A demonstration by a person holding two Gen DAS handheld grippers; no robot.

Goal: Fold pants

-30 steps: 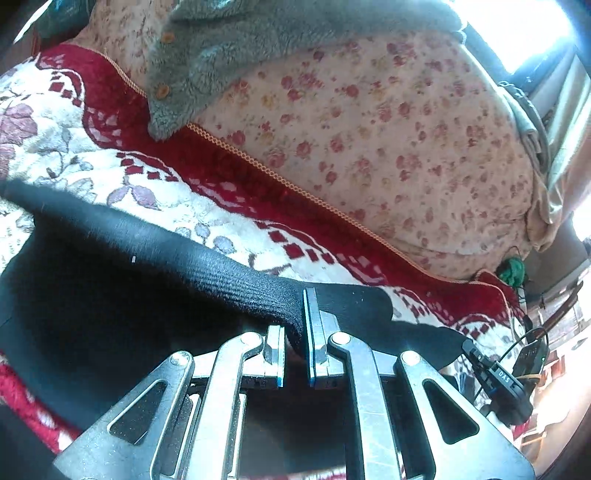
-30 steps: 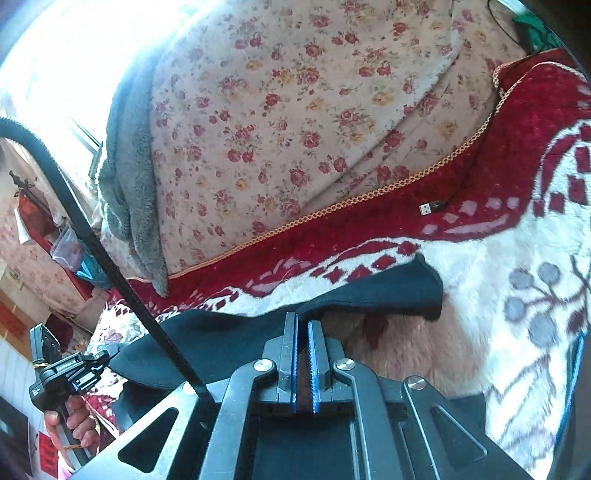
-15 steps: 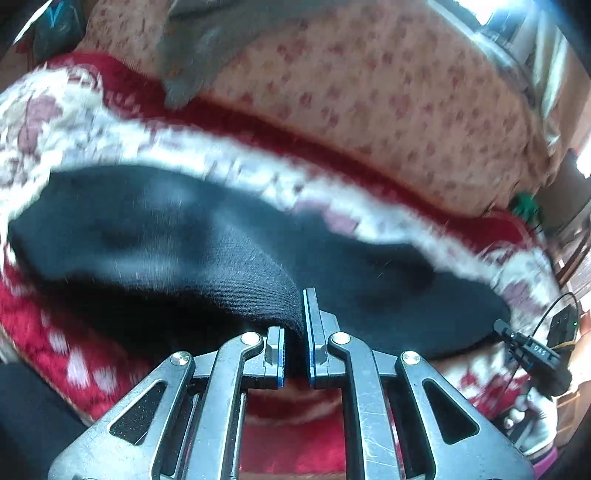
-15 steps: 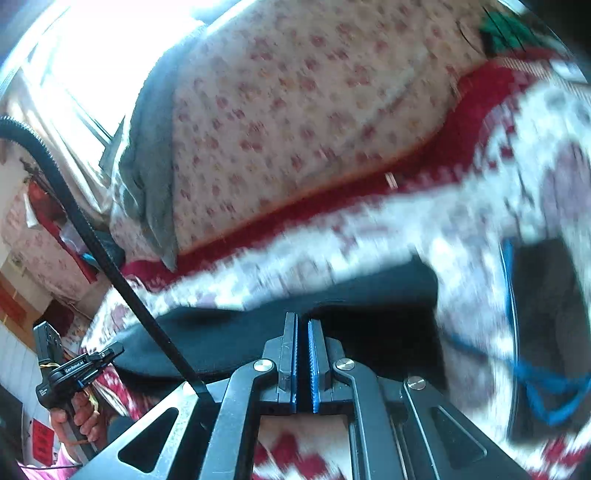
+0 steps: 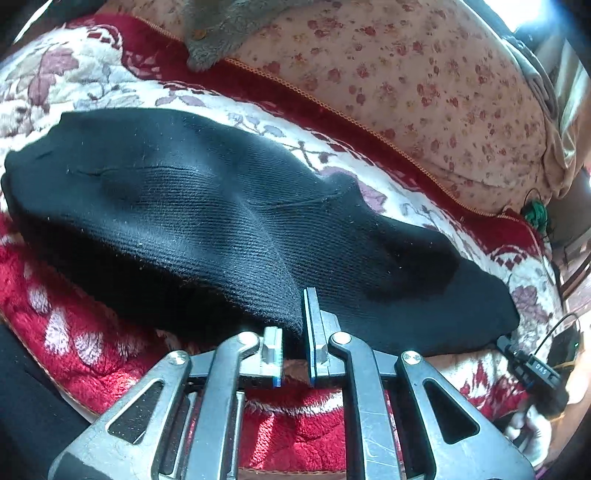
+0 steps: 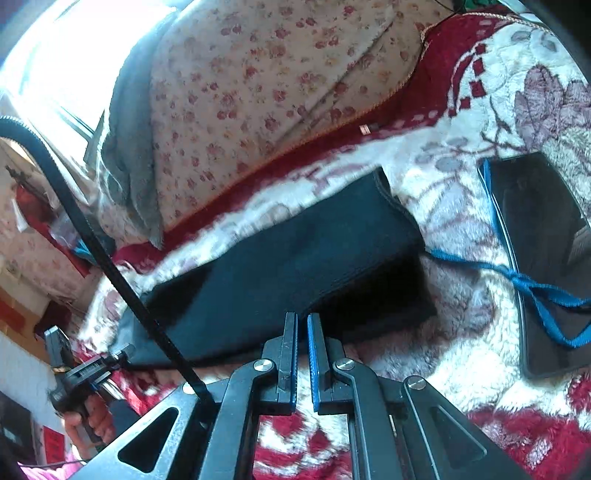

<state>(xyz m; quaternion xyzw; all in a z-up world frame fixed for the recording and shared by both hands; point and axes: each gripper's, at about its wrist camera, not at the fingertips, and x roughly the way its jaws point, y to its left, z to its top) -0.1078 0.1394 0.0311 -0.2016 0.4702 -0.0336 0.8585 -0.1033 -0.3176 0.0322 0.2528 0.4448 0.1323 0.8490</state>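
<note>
Black knit pants (image 5: 207, 206) lie doubled over on a red and white floral blanket (image 5: 74, 325). At the pants' near edge, my left gripper (image 5: 293, 321) is shut on a ridge of the cloth that rises into its jaws. In the right wrist view the pants (image 6: 295, 258) end in a folded edge at the right, and my right gripper (image 6: 301, 321) is shut on their near hem. Each view also shows the other gripper, held by a hand: the right gripper (image 5: 532, 369) and the left gripper (image 6: 85, 369).
A large flower-print quilt (image 5: 424, 85) is heaped behind the blanket, with a grey fleece garment (image 5: 221, 33) draped over it. A black phone (image 6: 535, 251) and a blue cord (image 6: 532, 288) lie on the blanket right of the pants. A black cable (image 6: 92, 243) crosses the right wrist view.
Both grippers came down and towards the near edge with the pants. The raised cloth now lies on the blanket as a fold. The phone has come into the right wrist view.
</note>
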